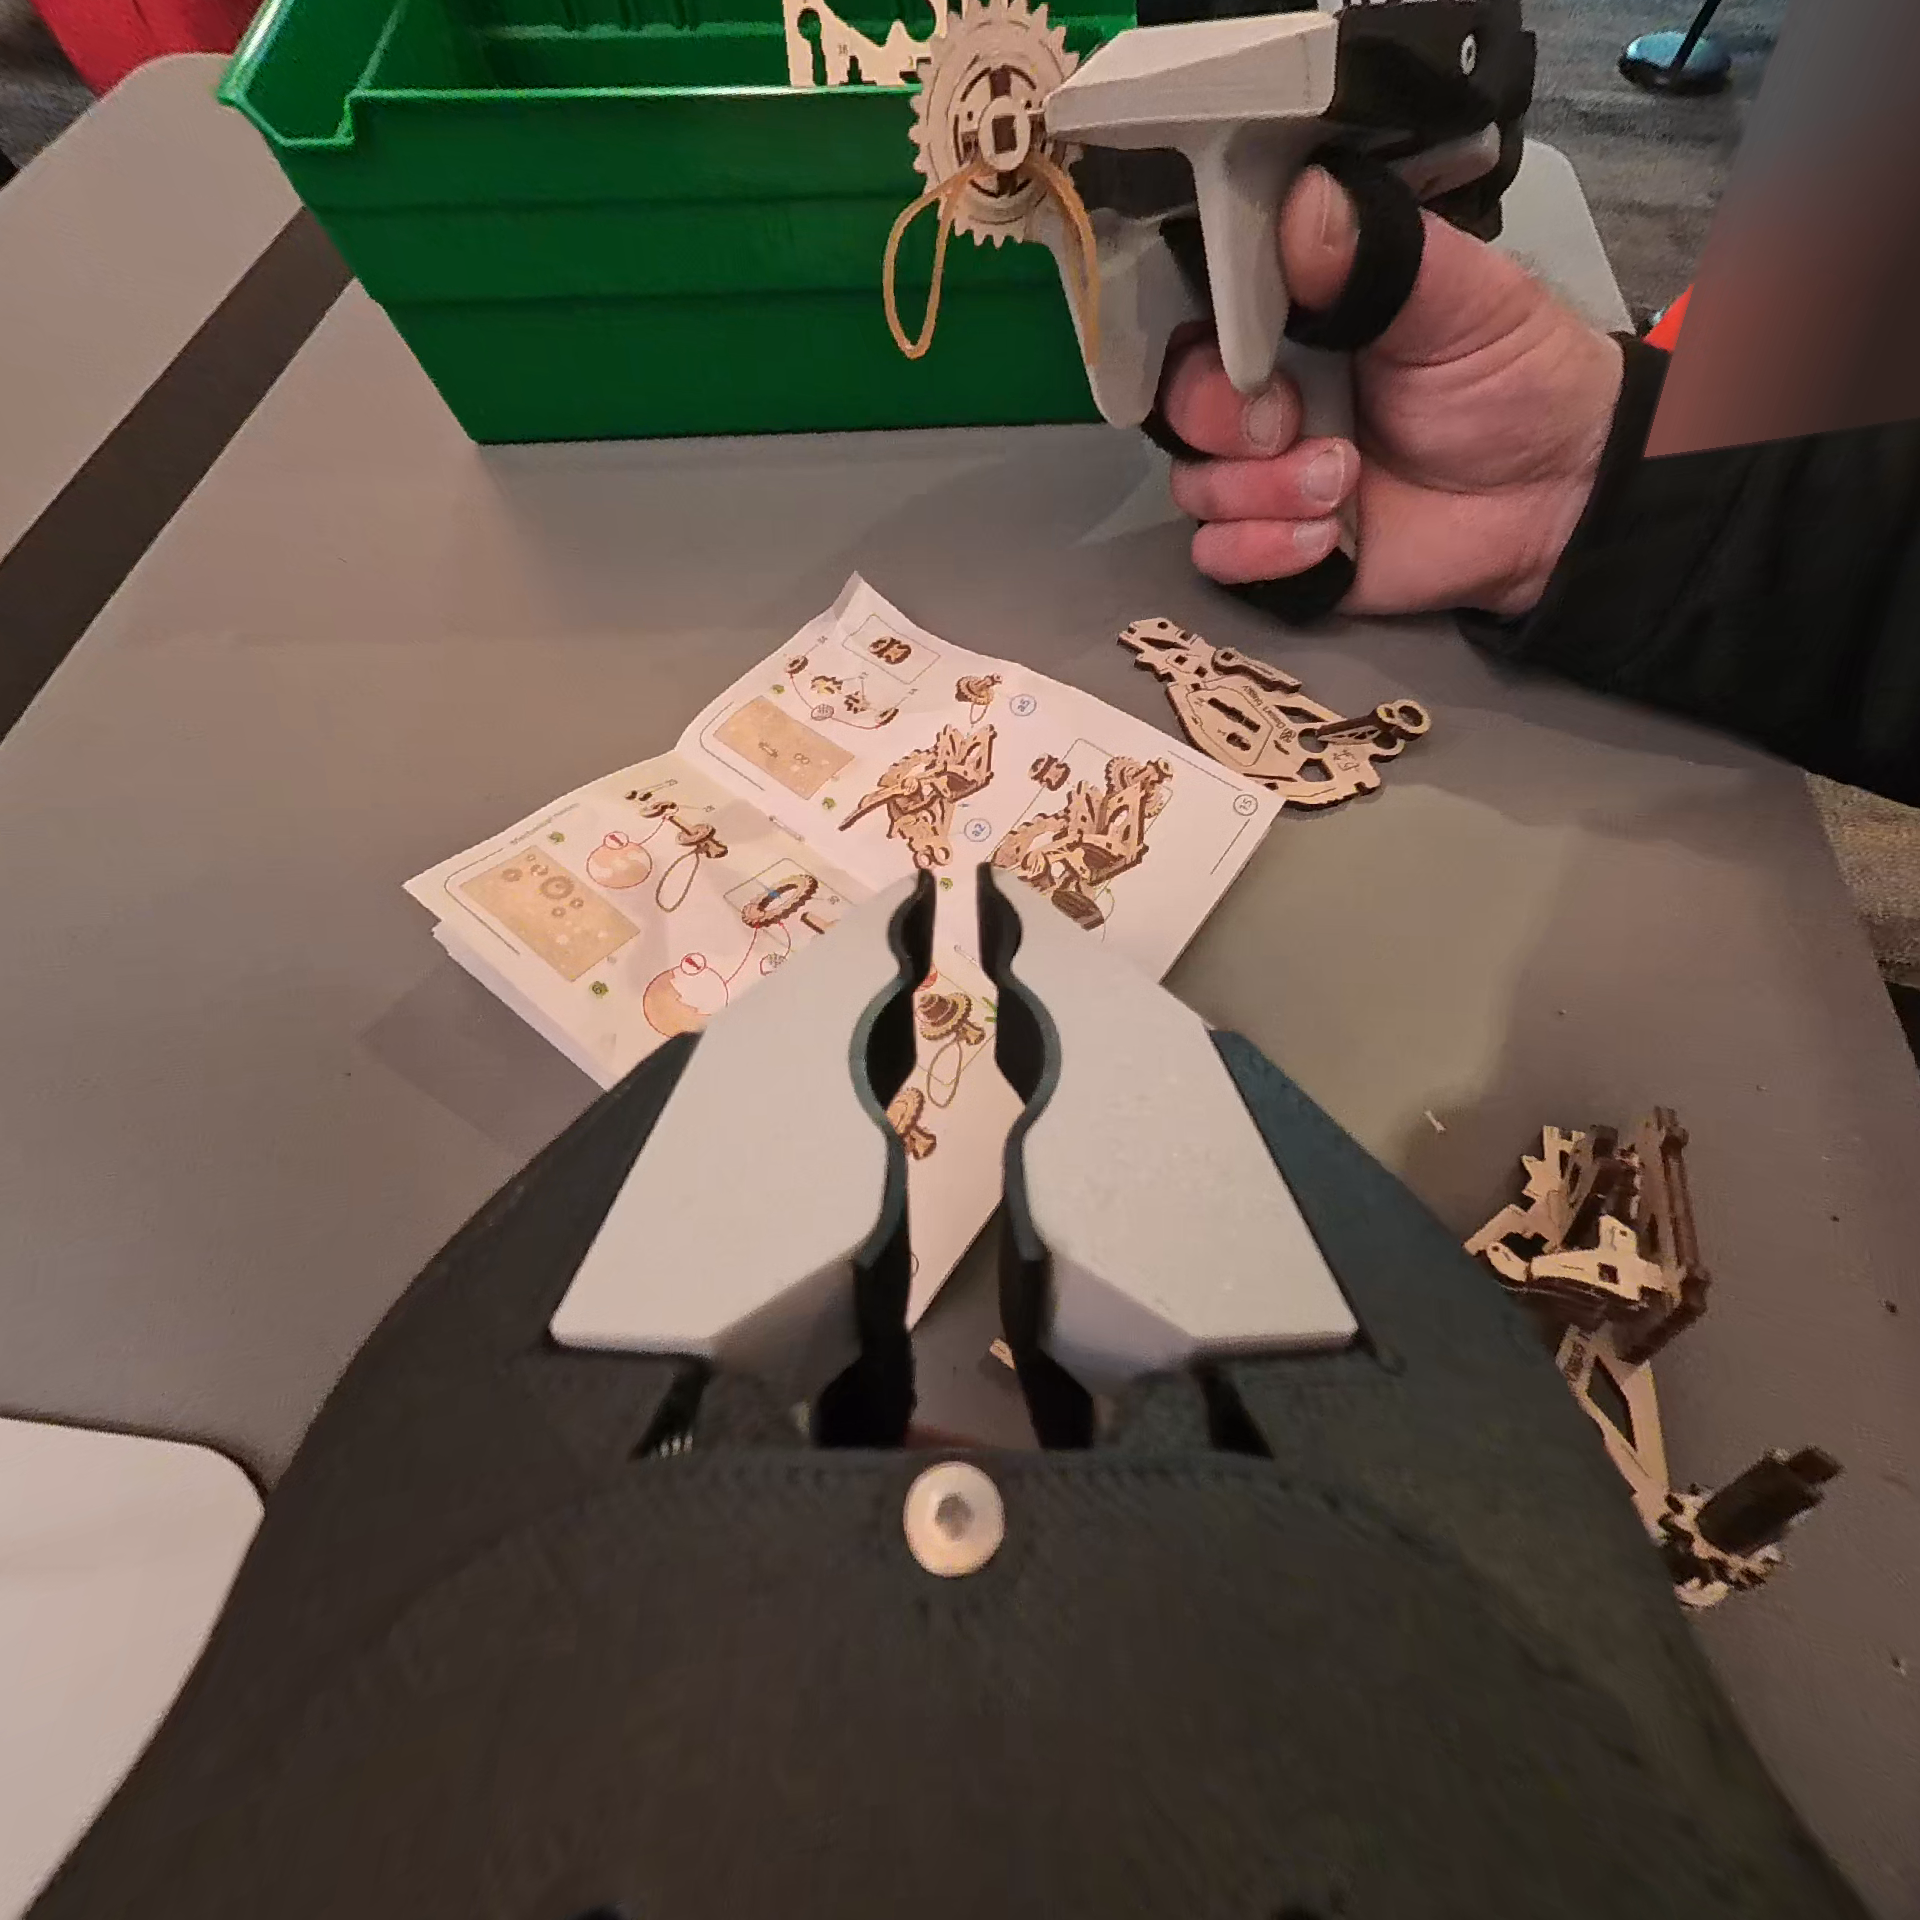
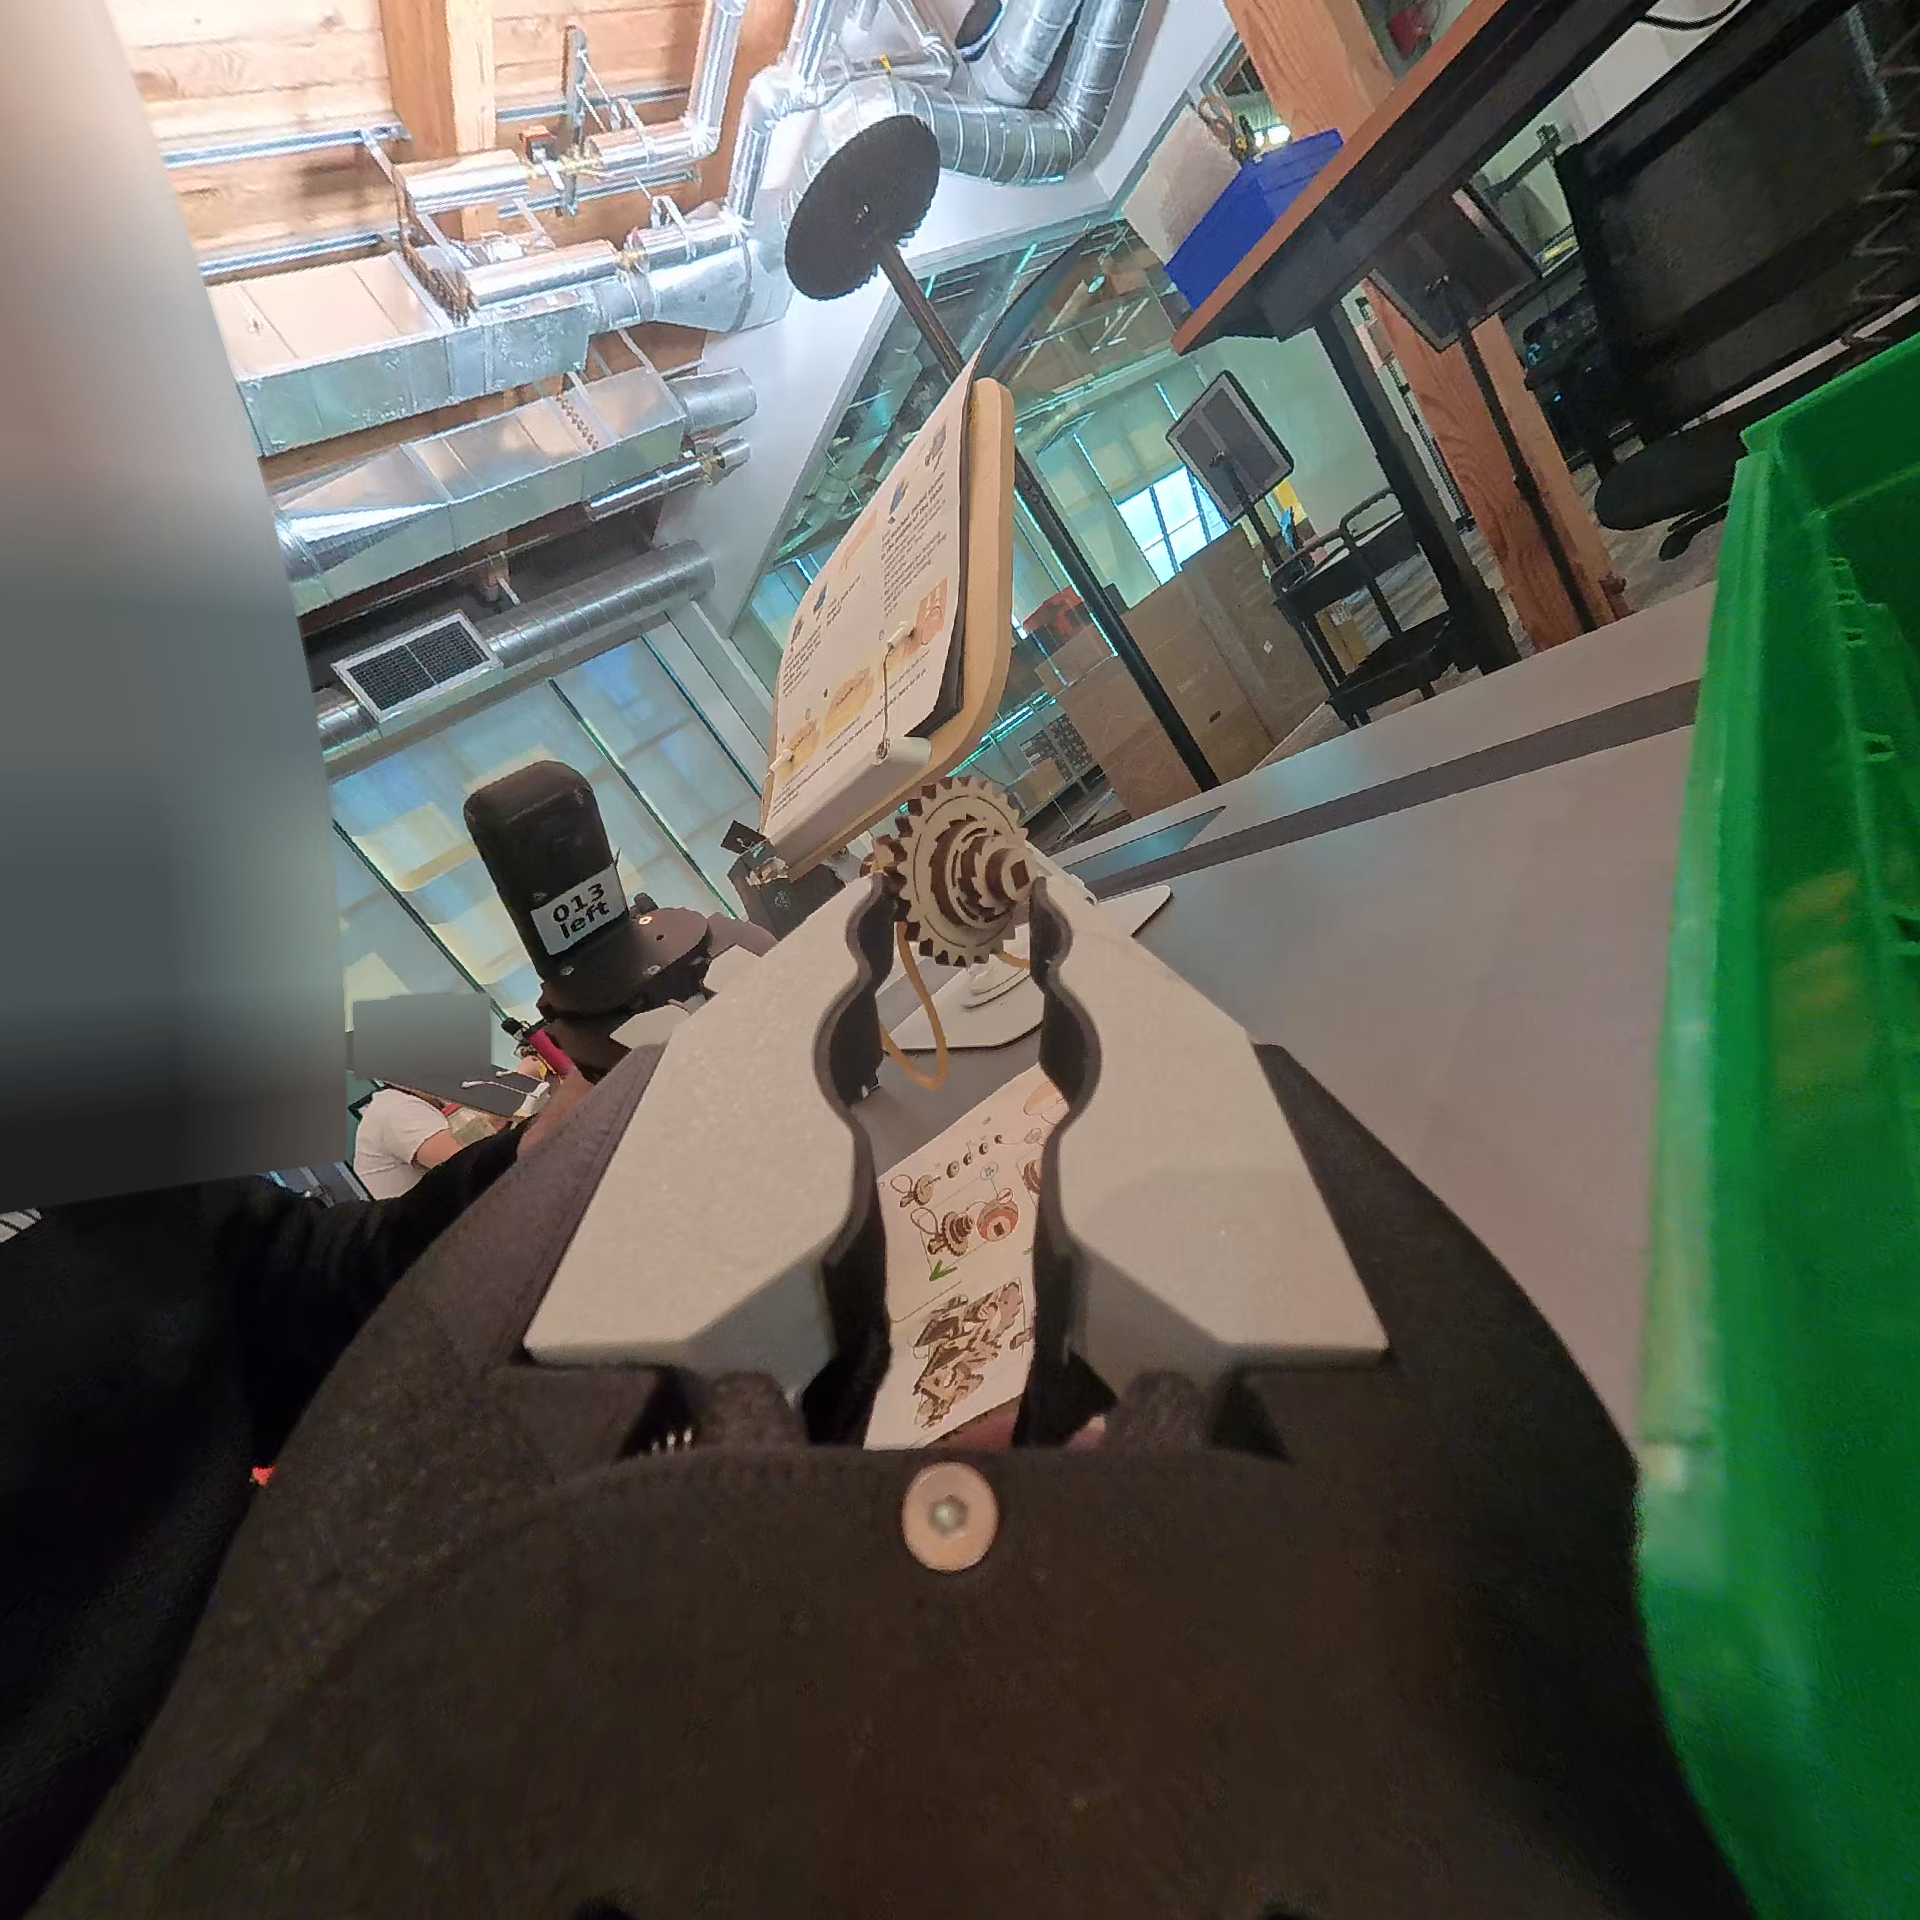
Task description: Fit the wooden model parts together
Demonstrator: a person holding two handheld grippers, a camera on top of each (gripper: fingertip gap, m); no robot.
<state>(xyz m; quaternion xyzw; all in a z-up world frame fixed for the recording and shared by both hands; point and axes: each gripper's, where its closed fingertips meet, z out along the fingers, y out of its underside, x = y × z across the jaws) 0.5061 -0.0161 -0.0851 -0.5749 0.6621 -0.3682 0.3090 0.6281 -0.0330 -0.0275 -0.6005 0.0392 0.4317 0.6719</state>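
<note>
Left wrist view is showing the left gripper (image 1: 954,883) hovering over the grey table (image 1: 312,675), its pale blocky fingers standing nearly closed with only a narrow gap and nothing between them. Under them a creased paper instruction sheet (image 1: 790,790) is lying flat near the middle of the table. Toward the far edge a glossy green plastic bin (image 1: 644,260) is sitting, ribbed along its side. In front of it the right gripper (image 1: 1039,156) is clamping a round, toothed wooden gear assembly (image 1: 987,130), its flat face turning toward this camera and its axle running along the line between the fingers; a tan rubber band (image 1: 920,270) is dangling from it in a loop. A bare hand (image 1: 1455,416) is squeezing that gripper's handle. Near the right edge a flat laser-cut wooden frame piece (image 1: 1268,717) is lying, and nearer still a bulkier built-up wooden subassembly (image 1: 1621,1309) is resting on its side. In the right wrist view the gear assembly (image 2: 961,883) is sitting pinched at the fingertips of the right gripper (image 2: 961,904), with the bin (image 2: 1808,1039) looming along the right.
</note>
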